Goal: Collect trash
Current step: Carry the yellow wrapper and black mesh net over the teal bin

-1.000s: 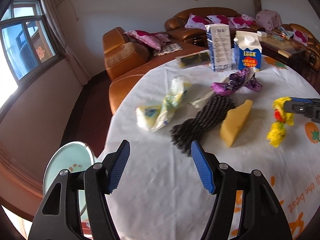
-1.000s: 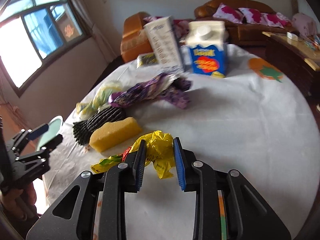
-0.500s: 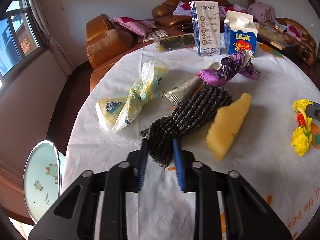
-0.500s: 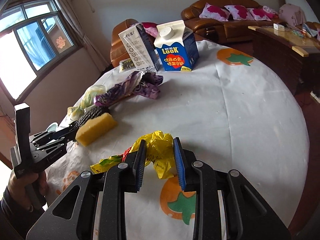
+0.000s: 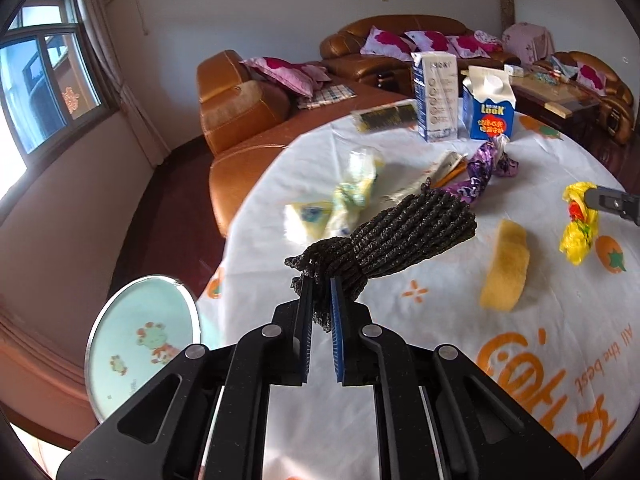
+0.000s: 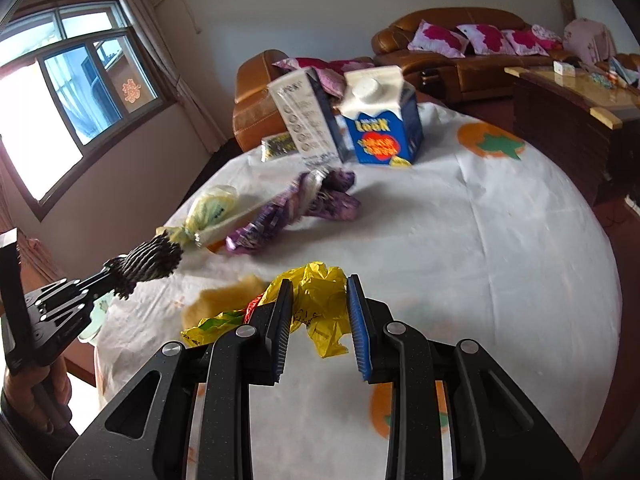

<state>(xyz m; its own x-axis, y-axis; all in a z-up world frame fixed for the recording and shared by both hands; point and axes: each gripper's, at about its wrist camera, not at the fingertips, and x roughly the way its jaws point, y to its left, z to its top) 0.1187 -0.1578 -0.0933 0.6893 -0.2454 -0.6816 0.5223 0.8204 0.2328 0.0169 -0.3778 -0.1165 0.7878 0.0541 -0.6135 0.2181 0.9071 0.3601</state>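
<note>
— While the left gripper point(image 5: 320, 300) is pinching the near end of the black mesh roll point(image 5: 404, 236), its jaws having just been closing, where is the roll hanging?

— Lifted above the tablecloth point(image 5: 400, 360).

— And the right gripper point(image 6: 320, 320)?

— Clamping the yellow wrapper point(image 6: 320, 300). Farther back, 2 cartons point(image 6: 380, 120) are standing upright; their contents are hidden, and the green bag point(image 5: 352, 196) is blurring.

My left claw point(image 5: 320, 304) pinches the dark foam net point(image 5: 400, 236) by its bunched end, lifted off the table. My right claw point(image 6: 320, 320) grips a crumpled yellow wrapper point(image 6: 320, 300), near edge.
</note>
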